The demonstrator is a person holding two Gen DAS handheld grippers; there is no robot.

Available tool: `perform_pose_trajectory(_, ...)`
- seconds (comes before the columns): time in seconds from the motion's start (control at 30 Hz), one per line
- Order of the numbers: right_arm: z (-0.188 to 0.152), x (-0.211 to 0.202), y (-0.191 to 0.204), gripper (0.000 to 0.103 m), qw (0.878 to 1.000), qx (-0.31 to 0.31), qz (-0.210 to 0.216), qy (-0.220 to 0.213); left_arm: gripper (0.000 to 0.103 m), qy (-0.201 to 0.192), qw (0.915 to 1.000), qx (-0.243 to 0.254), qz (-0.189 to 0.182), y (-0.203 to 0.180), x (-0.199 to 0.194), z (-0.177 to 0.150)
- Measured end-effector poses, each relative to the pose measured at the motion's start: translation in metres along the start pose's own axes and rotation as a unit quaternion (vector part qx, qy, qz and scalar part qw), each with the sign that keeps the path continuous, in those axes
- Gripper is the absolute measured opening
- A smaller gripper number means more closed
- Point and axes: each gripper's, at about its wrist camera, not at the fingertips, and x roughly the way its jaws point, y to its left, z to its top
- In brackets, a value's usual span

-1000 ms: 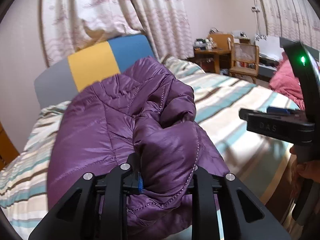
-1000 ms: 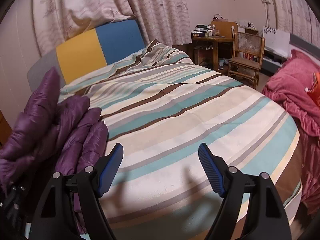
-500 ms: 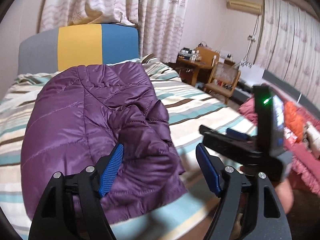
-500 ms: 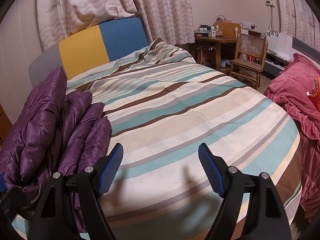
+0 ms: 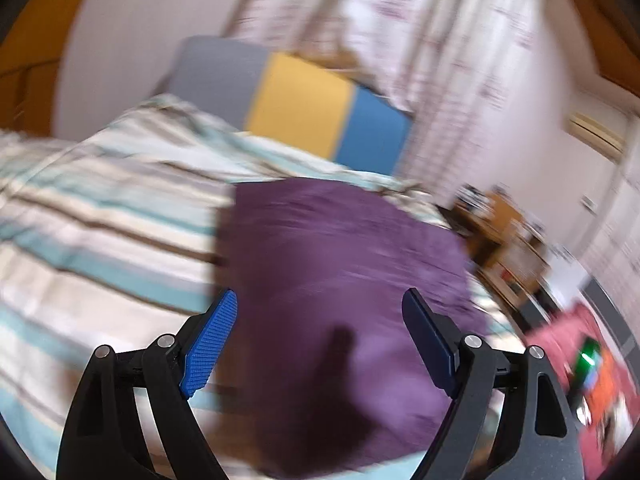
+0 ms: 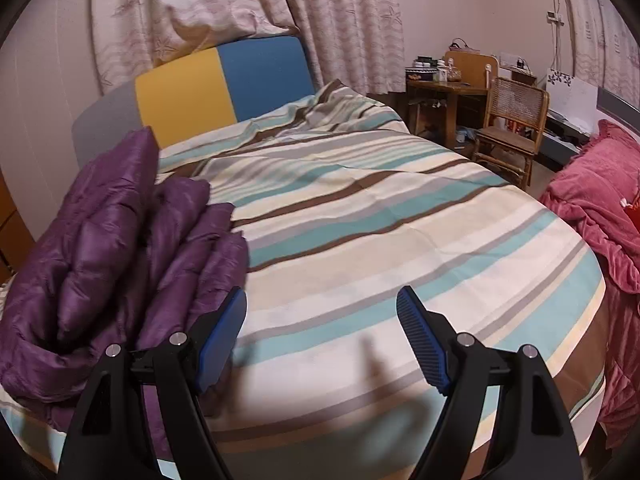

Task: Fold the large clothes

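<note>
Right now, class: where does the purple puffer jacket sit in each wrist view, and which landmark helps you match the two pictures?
Left wrist view: purple puffer jacket fills the centre, blurred, lying on the striped bed beyond the gripper.
Right wrist view: purple puffer jacket is bunched at the left edge.
Shared landmark: the yellow-and-blue headboard.

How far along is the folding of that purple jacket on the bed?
Nearly done, it seems: the purple jacket lies bundled in layers on the striped bed. In hand: nothing. The left tool is opening, empty, above it; the right tool hangs open. Left: perhaps tidying.
</note>
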Motion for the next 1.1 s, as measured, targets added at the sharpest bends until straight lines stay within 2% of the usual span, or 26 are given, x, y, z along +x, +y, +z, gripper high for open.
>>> perform_pose_trajectory(0.17,0.015,-0.015,0.015,0.078,0.999,-0.013,0.025,-0.018,0.084,0.024,0.9970,-0.042,0.061,0.039,0.025,0.011)
perform_pose_trajectory(0.27,0.027,-0.026,0.030,0.079,0.998,-0.030,0.041,-0.036,0.084,0.032,0.9957,-0.060,0.064,0.050,0.034,0.017)
perform_pose_trajectory(0.4,0.040,-0.036,0.051,0.079,0.995,-0.050,0.063,-0.054,0.084,0.033,0.9962,-0.050,0.063,0.047,0.042,0.021)
perform_pose_trajectory(0.57,0.070,-0.034,0.094,0.079,0.990,-0.073,0.107,-0.064,0.084,0.026,0.9934,-0.063,0.092,0.053,0.048,0.034)
perform_pose_trajectory(0.67,0.091,-0.022,0.131,0.079,0.986,-0.087,0.136,-0.050,0.084,0.024,0.9880,-0.087,0.125,0.062,0.047,0.041)
perform_pose_trajectory(0.8,0.115,0.004,0.183,0.077,0.979,-0.113,0.168,-0.014,0.084,0.028,0.9857,-0.092,0.138,0.063,0.048,0.041)
perform_pose_trajectory(0.83,0.118,0.014,0.196,0.076,0.977,-0.121,0.173,-0.004,0.084,0.033,0.9868,-0.091,0.130,0.060,0.050,0.040)
perform_pose_trajectory(0.9,0.120,0.032,0.212,0.074,0.976,-0.133,0.173,0.011,0.084,0.052,0.9896,-0.078,0.109,0.049,0.058,0.038)
perform_pose_trajectory(0.97,0.117,0.055,0.224,0.070,0.975,-0.149,0.164,0.027,0.084,0.067,0.9907,-0.053,0.107,0.037,0.067,0.034)
perform_pose_trajectory(1.1,0.100,0.090,0.210,0.066,0.978,-0.154,0.131,0.048,0.084,0.065,0.9911,0.001,0.117,0.016,0.078,0.028)
